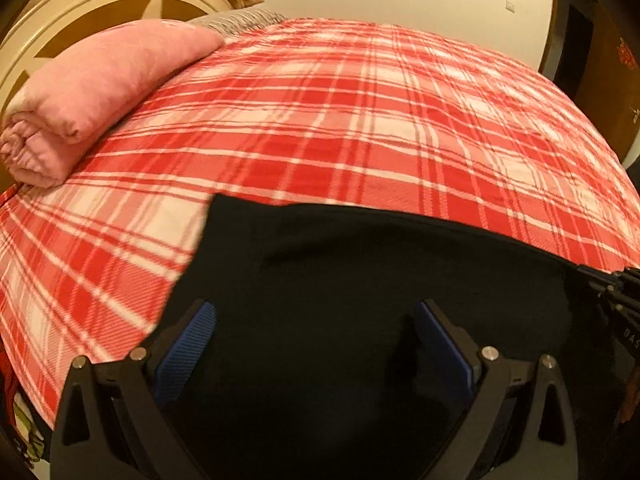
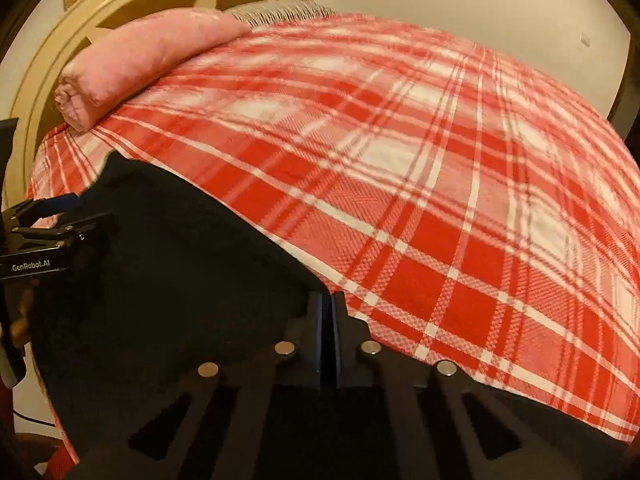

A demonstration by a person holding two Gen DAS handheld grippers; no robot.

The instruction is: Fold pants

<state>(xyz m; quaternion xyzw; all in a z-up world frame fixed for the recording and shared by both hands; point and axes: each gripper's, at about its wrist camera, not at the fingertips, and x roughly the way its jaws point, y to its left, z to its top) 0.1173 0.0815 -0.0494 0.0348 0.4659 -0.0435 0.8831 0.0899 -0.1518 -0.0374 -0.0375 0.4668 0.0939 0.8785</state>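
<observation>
The black pants (image 1: 360, 272) lie flat on the red and white plaid bedspread (image 1: 340, 120), at the near edge of the bed. My left gripper (image 1: 316, 320) is open, its blue pads (image 1: 188, 344) spread wide just above the black cloth, holding nothing. In the right wrist view the pants (image 2: 168, 280) fill the lower left. My right gripper (image 2: 329, 312) is shut, its jaws pressed together on the right edge of the pants. The left gripper also shows in the right wrist view (image 2: 60, 216), at the far left over the cloth.
A folded pink blanket (image 1: 92, 96) lies at the far left of the bed by the cream round headboard (image 1: 100, 4). A grey fringed cloth (image 1: 236, 20) lies behind it. A white wall and a dark wooden door (image 1: 604, 80) stand at the right.
</observation>
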